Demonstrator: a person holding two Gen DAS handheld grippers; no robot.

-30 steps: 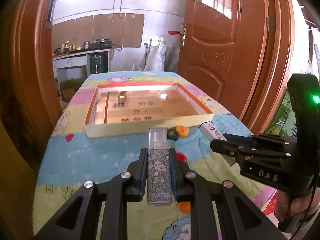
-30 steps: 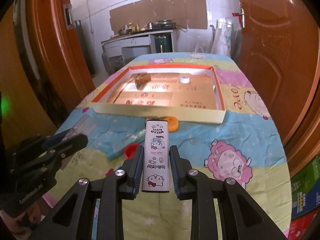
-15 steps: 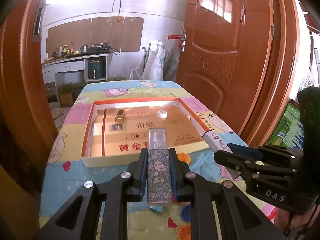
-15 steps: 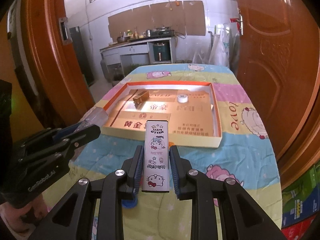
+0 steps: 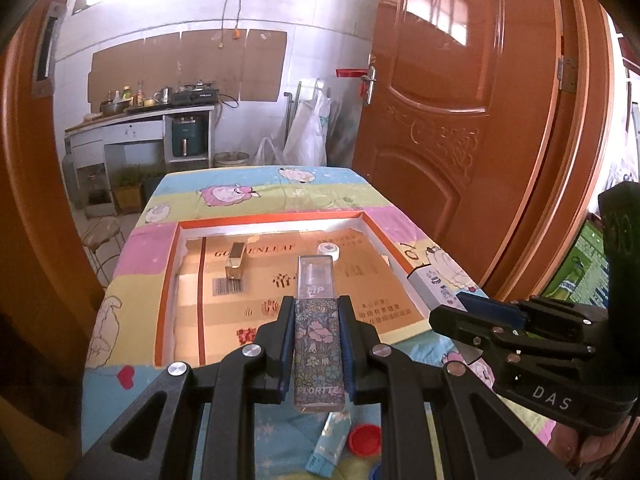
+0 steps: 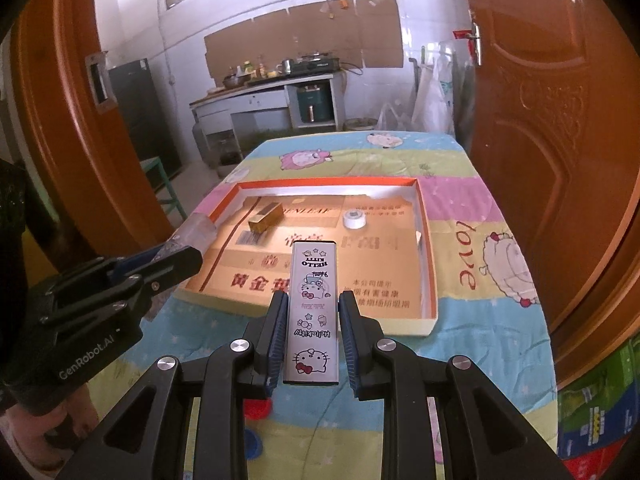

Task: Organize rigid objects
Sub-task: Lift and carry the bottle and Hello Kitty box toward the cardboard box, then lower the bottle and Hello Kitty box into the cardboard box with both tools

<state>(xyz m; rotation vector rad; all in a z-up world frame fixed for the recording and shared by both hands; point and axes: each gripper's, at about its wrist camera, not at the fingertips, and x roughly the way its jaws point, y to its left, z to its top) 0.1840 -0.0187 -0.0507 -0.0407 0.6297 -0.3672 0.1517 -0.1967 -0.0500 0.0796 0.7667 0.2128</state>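
Left gripper, closed tight on a flowery tube. Tube standing out past the fingertips, clear cap end pointing ahead, held up in the air over the near edge of the flat box. Pads pressing on both long sides of the tube.

Right gripper, closed tight on a white cartoon-cat case. Case lying flat between the pads, far end poking out ahead, up in the air over the near wall of the flat box.

Both grippers side by side, each seen at the edge of the other's view, both aimed down toward the box.

Inside the box, on brown cardboard: a small gold block near the back left, and a little white round thing near the back right. Well apart from each other.

Box resting on a table with a bright cartoon sheep cloth.

On the cloth below the left gripper, close to the person: a red cap and a light blue packet, just beside each other.

Part of a hand under the left gripper, down low in the right wrist view.
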